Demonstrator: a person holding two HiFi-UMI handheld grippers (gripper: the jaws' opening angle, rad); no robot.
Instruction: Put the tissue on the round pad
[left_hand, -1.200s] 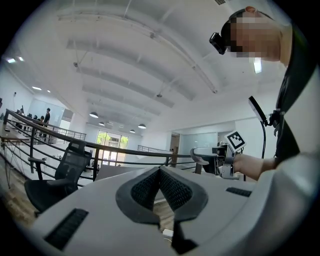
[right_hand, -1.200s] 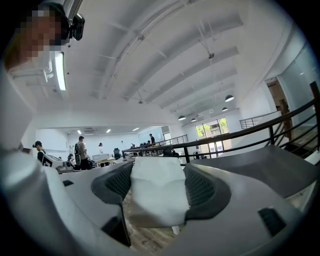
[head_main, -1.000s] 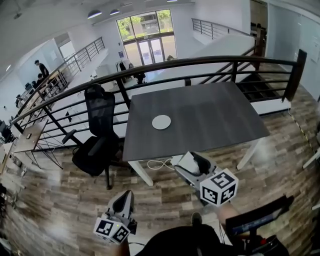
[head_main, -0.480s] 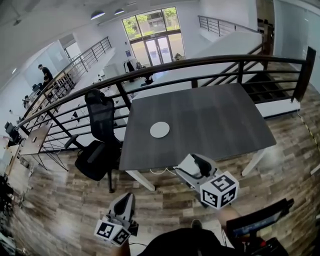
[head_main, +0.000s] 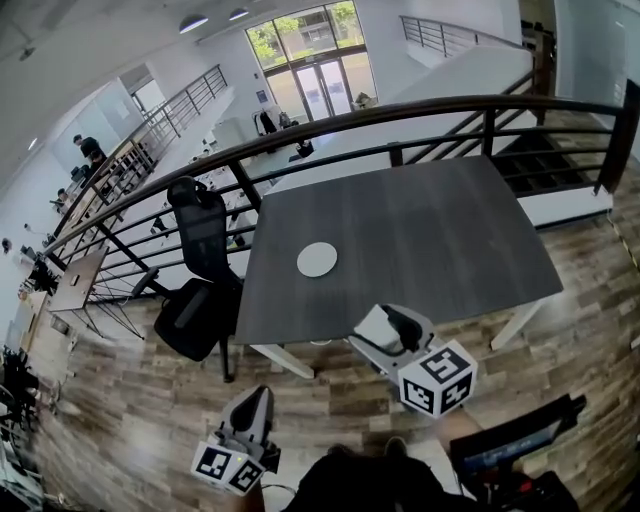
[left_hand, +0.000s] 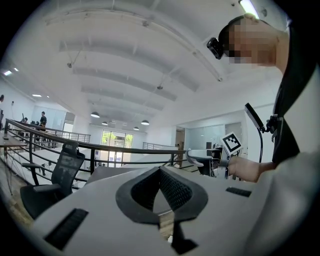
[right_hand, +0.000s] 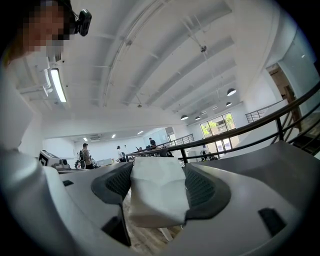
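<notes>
Noted white soft tissue pack (right_hand: 157, 192) pinched mid-body in right gripper (head_main: 384, 328), well short of white round pad (head_main: 317, 259); left gripper (left_hand: 160, 173) pressed together, empty; judged light, crushable, best gripped across flat sides.

Dark grey table (head_main: 430, 235) standing on wood-plank floor (head_main: 110, 410), white legs showing under near edge. White round pad (head_main: 317, 259) lying flat on tabletop, nearer left edge. Black chair (head_main: 197, 285) standing on floor just beside table's left side.

The fingers (right_hand: 207, 192) cover both flanks of the tissue (right_hand: 155, 192) (distant people (right_hand: 86, 155) too small to tell).
</notes>
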